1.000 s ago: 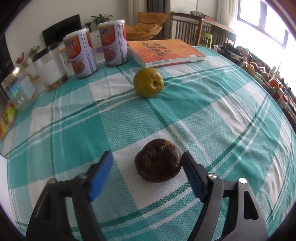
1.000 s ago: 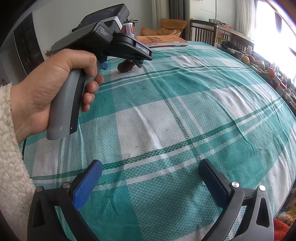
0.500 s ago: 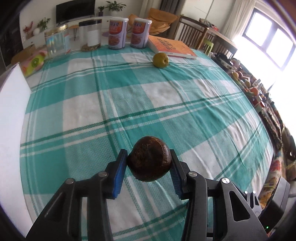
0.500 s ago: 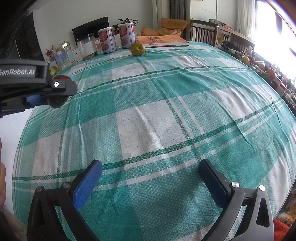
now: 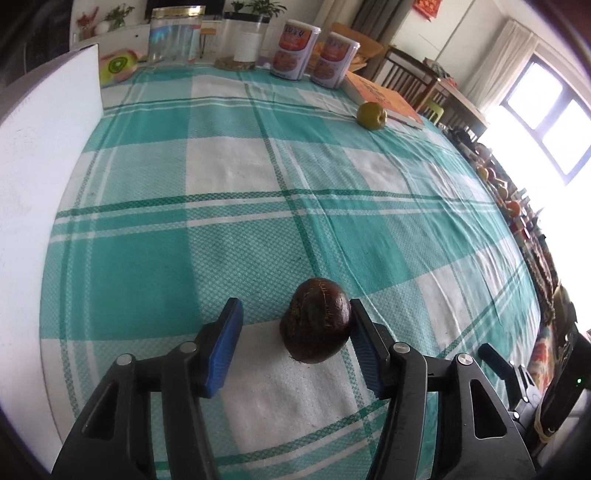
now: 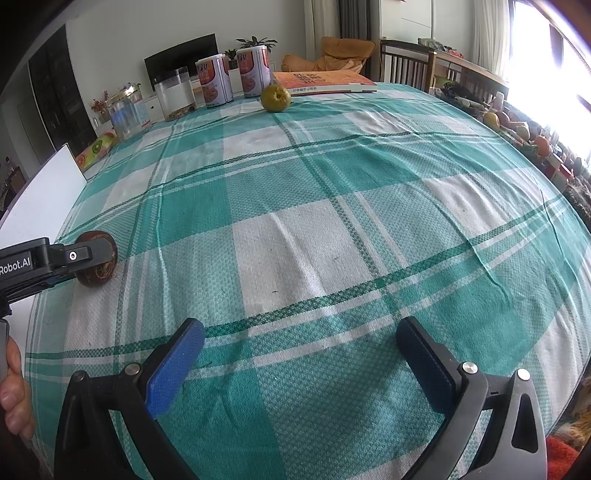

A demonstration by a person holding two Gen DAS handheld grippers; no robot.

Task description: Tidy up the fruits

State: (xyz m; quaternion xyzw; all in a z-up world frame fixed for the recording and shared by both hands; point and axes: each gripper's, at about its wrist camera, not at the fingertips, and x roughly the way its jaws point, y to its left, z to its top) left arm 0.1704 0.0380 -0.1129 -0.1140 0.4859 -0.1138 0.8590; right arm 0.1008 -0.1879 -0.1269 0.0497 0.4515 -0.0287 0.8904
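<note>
Left gripper (image 5: 293,347): fingers apart, dark brown fruit (image 5: 315,320) on the tablecloth (image 5: 229,177) between them, against the right pad. Right gripper (image 6: 301,363): fingers apart, nothing between. Yellow-green fruit (image 5: 371,115) far off beside the orange book (image 5: 384,96).

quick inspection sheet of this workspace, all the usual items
Surface: teal and white checked tablecloth, wrinkled.
Job's things: dark brown fruit on the cloth near the left edge; yellow-green fruit at the far side.
Clutter: two cans, two clear jars, orange book beside the yellow-green fruit.
Grippers: left gripper open around the brown fruit; right gripper open, empty.
Cables: nothing seen.
Surroundings: chairs, bright window.
</note>
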